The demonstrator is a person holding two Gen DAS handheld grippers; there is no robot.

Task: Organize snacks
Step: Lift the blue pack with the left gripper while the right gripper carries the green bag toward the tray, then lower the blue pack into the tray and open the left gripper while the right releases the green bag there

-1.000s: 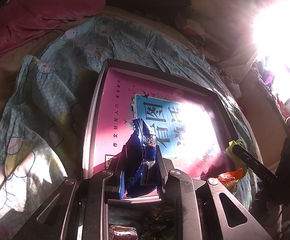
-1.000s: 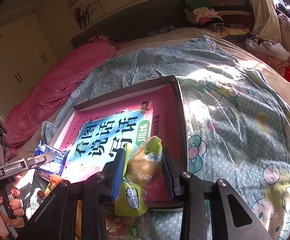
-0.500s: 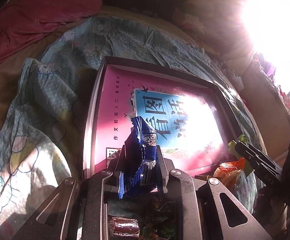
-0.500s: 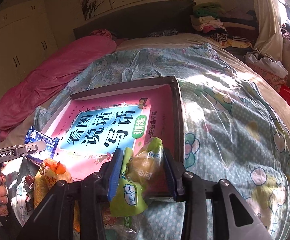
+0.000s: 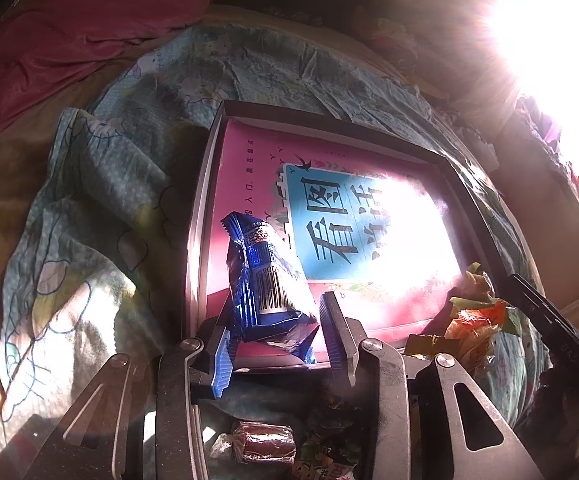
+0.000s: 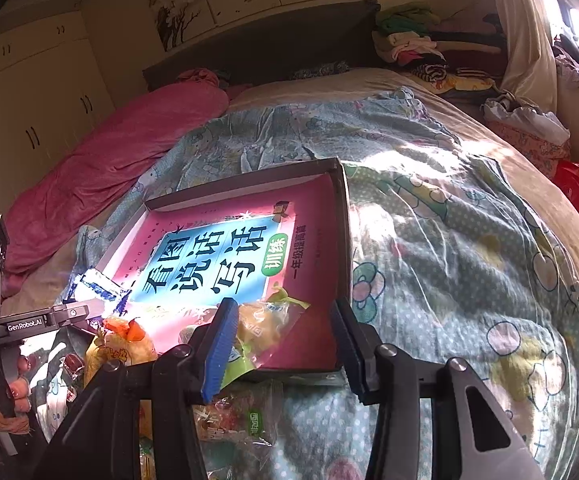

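- Crinkly blue foil snack packet (image 5: 267, 280): standing upright btwn the left tool (image 5: 277, 332) fingers, which look spread; cannot tell if one still touches it. Lower end rests at near edge of the shallow dark-rimmed box w/ pink book-cover floor (image 5: 205, 200).
- Light, soft, slippery foil; best pinched across the middle, not at the sealed end.
- Yellow-green clear plastic snack bag (image 6: 261, 328): at box's near edge; right tool (image 6: 285, 344) spread wide, bag leaning on left finger.
- Orange snack bag (image 6: 123, 344) just beside, on the floral bed quilt (image 6: 449, 240).
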